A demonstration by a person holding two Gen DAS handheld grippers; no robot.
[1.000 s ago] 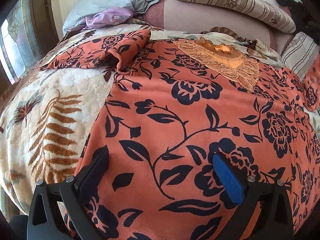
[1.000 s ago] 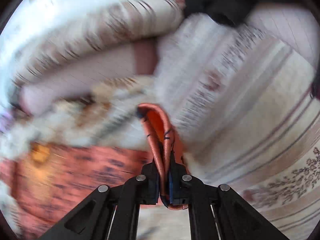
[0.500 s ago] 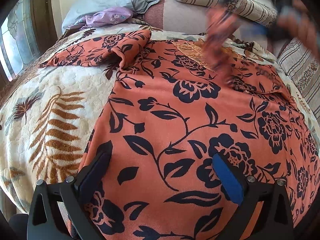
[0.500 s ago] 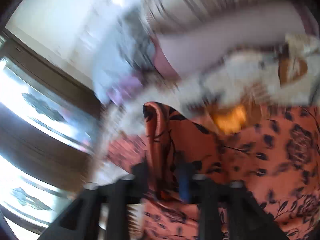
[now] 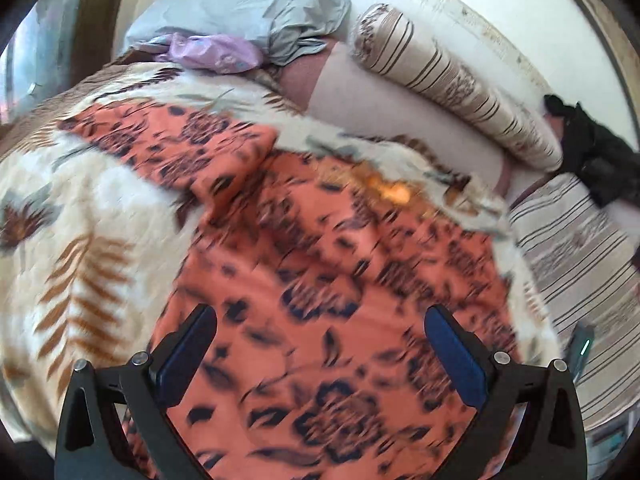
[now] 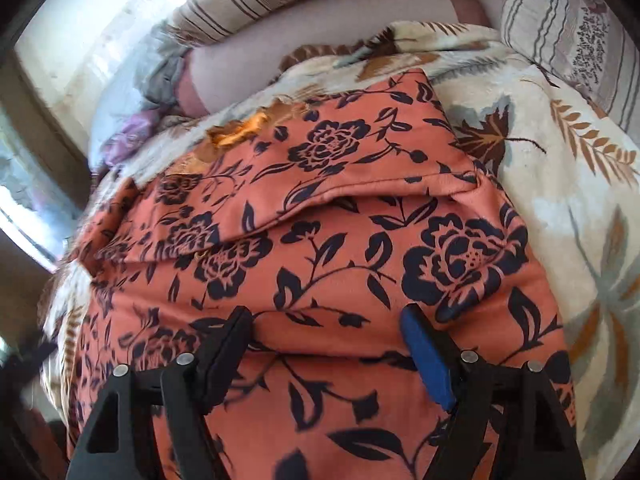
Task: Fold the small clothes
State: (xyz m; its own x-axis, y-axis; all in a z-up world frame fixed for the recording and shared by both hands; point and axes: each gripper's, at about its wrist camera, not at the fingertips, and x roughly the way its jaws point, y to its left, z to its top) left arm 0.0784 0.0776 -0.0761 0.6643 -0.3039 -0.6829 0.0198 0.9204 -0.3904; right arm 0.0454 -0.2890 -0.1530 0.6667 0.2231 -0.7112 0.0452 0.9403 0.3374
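Now we are looking down on the orange floral garment [image 5: 320,280], which is lying spread across the cream leaf-print blanket [image 5: 80,220] and filling the centre and lower part of both views. Our left gripper [image 5: 320,356] is hanging over it with its jaws wide apart, gripping nothing; this view is blurring. Our right gripper [image 6: 328,344] is also gaping open over the cloth, nothing between its fingers [image 6: 424,352], though whether the tips are touching the fabric we cannot tell. In the right wrist view, one sleeve [image 6: 340,152] is lying folded inward over the body in the upper middle. In the left wrist view's upper right, a striped bolster [image 5: 452,80] is sitting, with a grey pillow [image 5: 240,8] at upper left.
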